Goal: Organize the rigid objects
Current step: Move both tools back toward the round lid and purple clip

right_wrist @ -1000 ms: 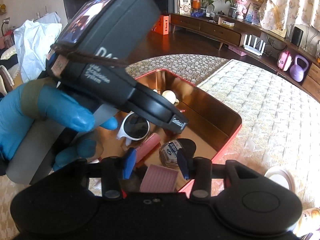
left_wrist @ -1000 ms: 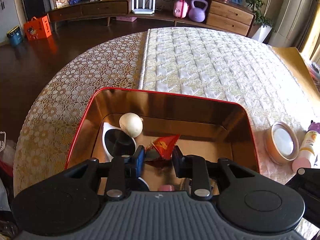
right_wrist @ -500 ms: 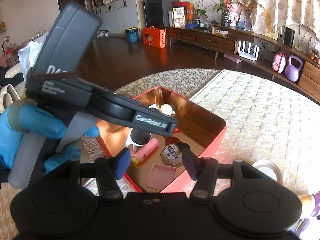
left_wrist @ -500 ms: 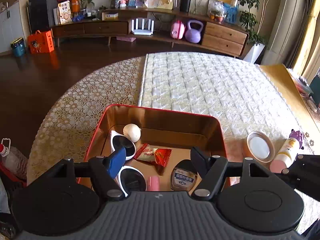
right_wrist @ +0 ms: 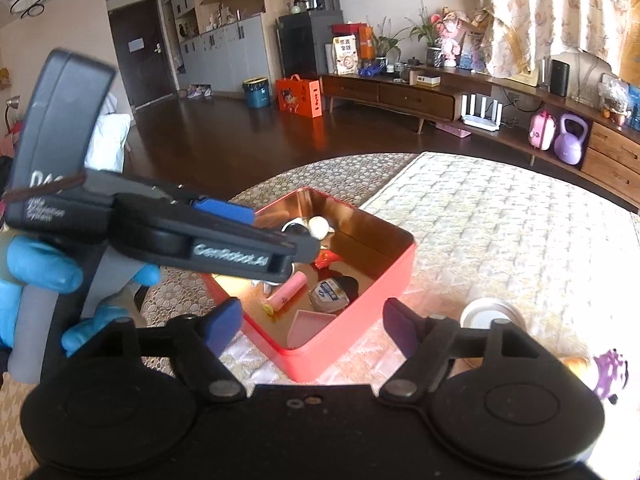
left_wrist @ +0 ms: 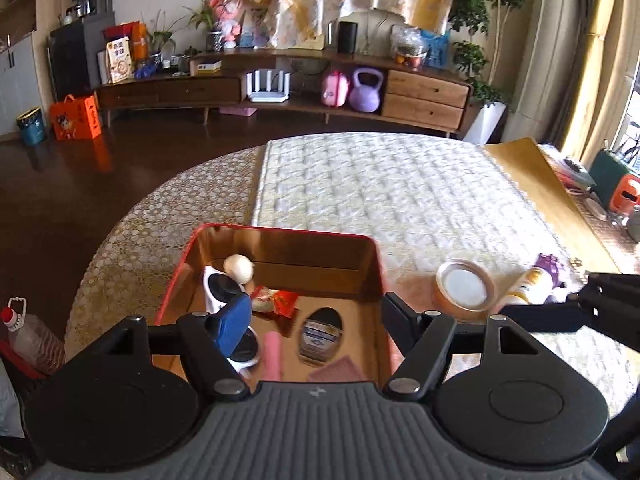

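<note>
A red tin box (left_wrist: 280,234) with a copper inside stands on the table; it also shows in the right wrist view (right_wrist: 384,276). In it lie white sunglasses (left_wrist: 218,286), a white ball (left_wrist: 238,268), a red snack packet (left_wrist: 280,300), an oval tin (left_wrist: 320,332), a pink tube (left_wrist: 272,354) and a pink card (right_wrist: 310,322). My left gripper (left_wrist: 316,318) is open and empty above the box's near side. My right gripper (right_wrist: 314,324) is open and empty, back from the box. The left gripper's body (right_wrist: 180,236) hides part of the box in the right wrist view.
A round jar lid (left_wrist: 466,284) and a small yellow bottle with a purple cap (left_wrist: 532,284) lie on the quilted cloth (left_wrist: 380,188) right of the box. A plastic bottle (left_wrist: 28,336) stands off the table's left edge. A low wooden sideboard (left_wrist: 280,88) lines the far wall.
My left gripper opened and let go of the red snack packet, which now lies in the box. Both grippers rose and drew back; the right one opened wider.
</note>
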The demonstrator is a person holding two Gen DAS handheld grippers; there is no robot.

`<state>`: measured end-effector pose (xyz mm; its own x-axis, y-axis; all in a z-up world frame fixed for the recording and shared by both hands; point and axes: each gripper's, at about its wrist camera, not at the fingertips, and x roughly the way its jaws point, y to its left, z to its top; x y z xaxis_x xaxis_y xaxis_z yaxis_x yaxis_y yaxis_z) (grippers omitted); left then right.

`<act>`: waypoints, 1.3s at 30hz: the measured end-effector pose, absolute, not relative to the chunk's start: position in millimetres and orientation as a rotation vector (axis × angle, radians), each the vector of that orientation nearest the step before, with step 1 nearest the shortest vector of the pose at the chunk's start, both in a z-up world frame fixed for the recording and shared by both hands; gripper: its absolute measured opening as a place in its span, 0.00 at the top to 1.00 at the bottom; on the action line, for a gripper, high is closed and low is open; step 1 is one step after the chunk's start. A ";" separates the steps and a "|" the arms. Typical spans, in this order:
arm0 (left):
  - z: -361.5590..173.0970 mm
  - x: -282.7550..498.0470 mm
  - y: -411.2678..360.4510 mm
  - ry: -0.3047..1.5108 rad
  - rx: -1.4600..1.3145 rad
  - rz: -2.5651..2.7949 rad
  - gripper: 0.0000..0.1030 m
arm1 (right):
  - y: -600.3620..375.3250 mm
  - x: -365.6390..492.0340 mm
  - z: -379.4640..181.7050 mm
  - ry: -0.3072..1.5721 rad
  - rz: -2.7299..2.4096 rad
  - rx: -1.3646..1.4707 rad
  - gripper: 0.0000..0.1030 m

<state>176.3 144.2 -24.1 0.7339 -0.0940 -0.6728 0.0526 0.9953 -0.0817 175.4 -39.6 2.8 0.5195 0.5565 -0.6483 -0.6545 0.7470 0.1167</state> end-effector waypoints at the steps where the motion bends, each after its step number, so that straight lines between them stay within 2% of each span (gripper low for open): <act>1: -22.8 172.6 140.9 0.736 -0.060 -0.085 0.27 | -44.2 173.8 4.1 0.717 0.721 -0.143 0.16; 5: -18.5 159.5 126.1 0.723 -0.057 -0.106 0.25 | -64.9 167.6 8.1 0.708 0.701 -0.110 0.10; 8: -16.8 151.0 113.9 0.710 -0.045 -0.120 0.18 | -82.1 162.4 9.8 0.695 0.680 -0.091 0.03; 21: -16.8 139.5 61.1 0.688 -0.044 -0.186 0.17 | -160.1 150.8 -1.2 0.710 0.562 -0.002 0.01; 39: -30.9 183.9 8.1 0.734 -0.099 -0.260 0.17 | -217.0 167.6 -29.1 0.745 0.450 -0.013 0.00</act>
